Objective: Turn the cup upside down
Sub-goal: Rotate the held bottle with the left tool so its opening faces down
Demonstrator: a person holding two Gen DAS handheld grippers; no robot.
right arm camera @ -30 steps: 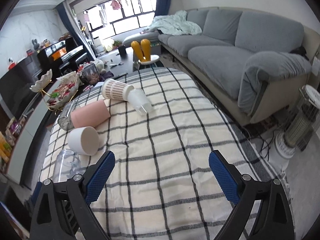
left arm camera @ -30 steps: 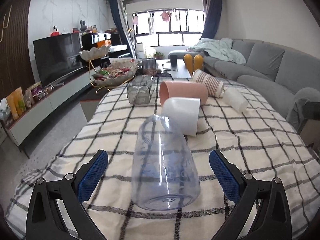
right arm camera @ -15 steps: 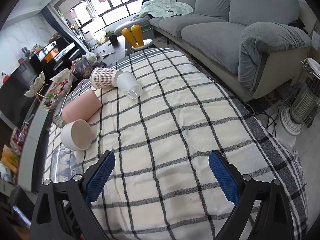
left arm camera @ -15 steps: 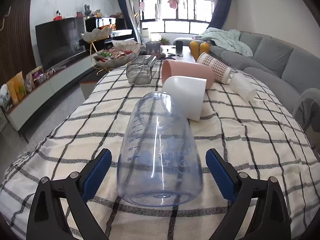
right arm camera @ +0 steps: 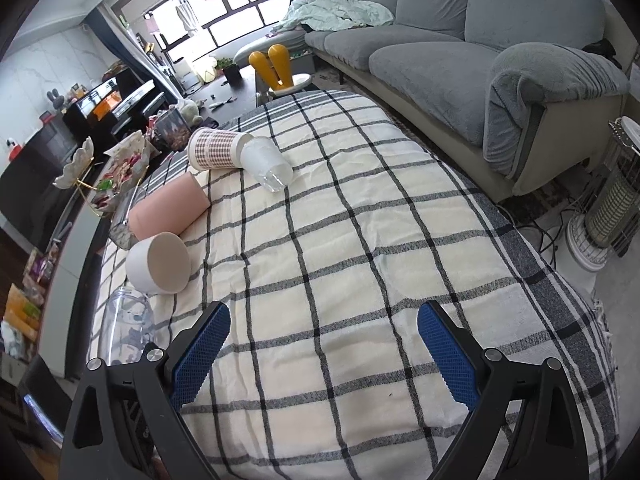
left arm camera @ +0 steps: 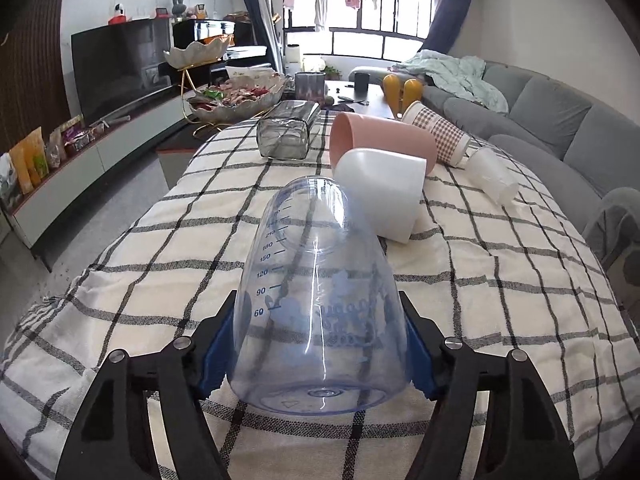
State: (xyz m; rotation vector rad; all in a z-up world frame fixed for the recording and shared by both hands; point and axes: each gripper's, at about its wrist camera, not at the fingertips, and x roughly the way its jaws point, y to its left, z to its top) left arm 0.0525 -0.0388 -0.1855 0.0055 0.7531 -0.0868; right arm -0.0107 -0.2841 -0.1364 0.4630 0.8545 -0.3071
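Observation:
A clear blue-tinted measuring cup (left arm camera: 320,300) lies on its side on the checked tablecloth (left arm camera: 500,300), base toward the camera, mouth pointing away. My left gripper (left arm camera: 318,344) is shut on it, its blue pads (left arm camera: 214,344) pressed against both sides near the base. The cup also shows at the left in the right wrist view (right arm camera: 126,326). My right gripper (right arm camera: 322,354) is open and empty above the cloth (right arm camera: 340,240).
More cups lie on their sides beyond: white (left arm camera: 380,192), pink (left arm camera: 384,146), checked paper (left arm camera: 438,132), clear plastic (left arm camera: 490,172). A grey glass container (left arm camera: 288,134) lies at the far left. A sofa (right arm camera: 480,40) and a heater (right arm camera: 608,208) stand on the right.
My left gripper has moved in and closed its pads onto the clear cup. My right gripper has stayed open and shifted only a little.

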